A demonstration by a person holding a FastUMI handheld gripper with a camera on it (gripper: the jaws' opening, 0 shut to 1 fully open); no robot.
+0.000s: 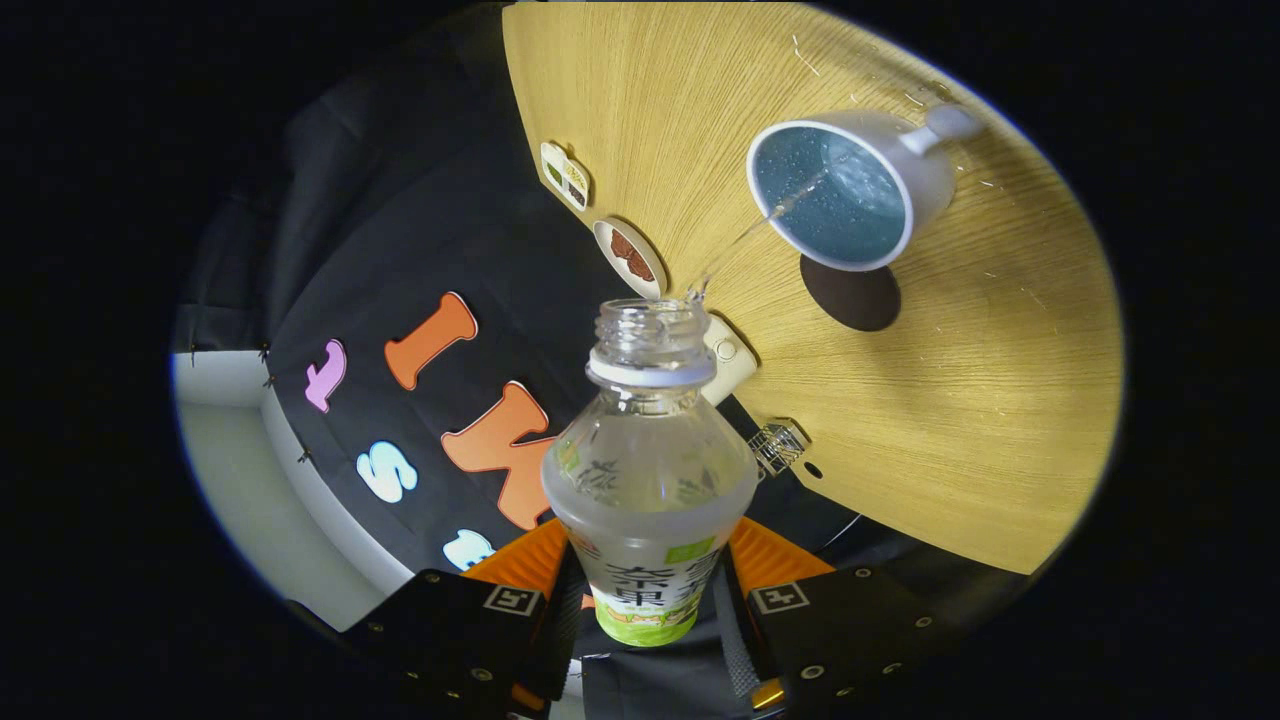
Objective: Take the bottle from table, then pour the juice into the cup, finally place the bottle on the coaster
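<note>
Wooden table [960, 400], tongs [650, 600] clamping uncapped clear bottle [648, 480], pouring

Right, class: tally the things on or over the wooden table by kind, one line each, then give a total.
Bottles: 1, the uncapped bottle clamped between the gripper fingers, tilted and pouring
Cups: 1, the white cup taking the stream
Coasters: 1, the dark round coaster beside the cup
Small items along the table edge: 4
Total: 7
</note>
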